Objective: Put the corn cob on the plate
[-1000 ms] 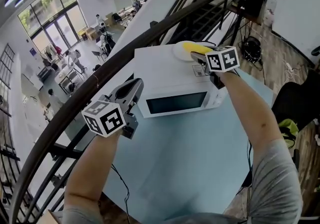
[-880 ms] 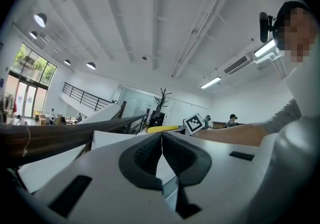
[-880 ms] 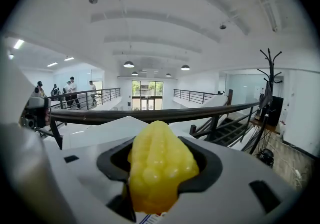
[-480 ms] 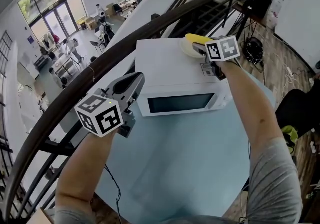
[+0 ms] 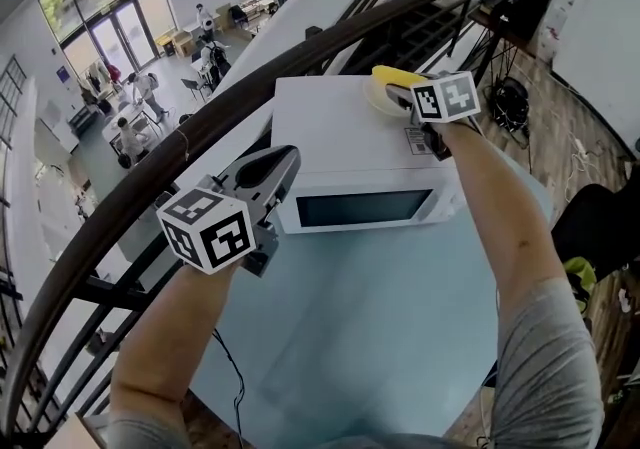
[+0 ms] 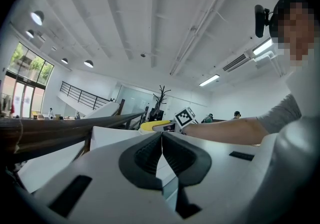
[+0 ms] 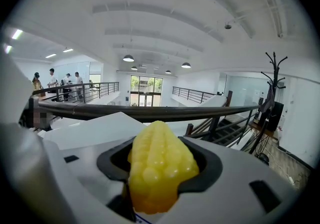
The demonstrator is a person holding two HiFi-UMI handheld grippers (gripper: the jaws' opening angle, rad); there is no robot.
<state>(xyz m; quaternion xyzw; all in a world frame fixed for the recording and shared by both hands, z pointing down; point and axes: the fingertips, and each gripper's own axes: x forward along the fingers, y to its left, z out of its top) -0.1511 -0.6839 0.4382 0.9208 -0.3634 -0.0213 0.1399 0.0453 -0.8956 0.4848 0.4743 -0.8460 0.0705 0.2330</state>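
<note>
In the right gripper view, the fingers (image 7: 207, 167) of the right gripper (image 7: 159, 140) clamp the yellow corn cob (image 7: 159, 170). Only the head view shows the cob over the plate (image 5: 376, 102) atop the microwave (image 5: 330, 142). The left gripper (image 6: 161, 138) has its fingers (image 6: 145, 157) pressed together, empty.

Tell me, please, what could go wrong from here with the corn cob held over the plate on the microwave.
1. The plate sits near a far corner of the microwave top, so the round corn cob might roll off it and over the edge once the right gripper lets go.
2. Pressing down hard could nudge the plate toward that edge, and nothing steadies it.
</note>
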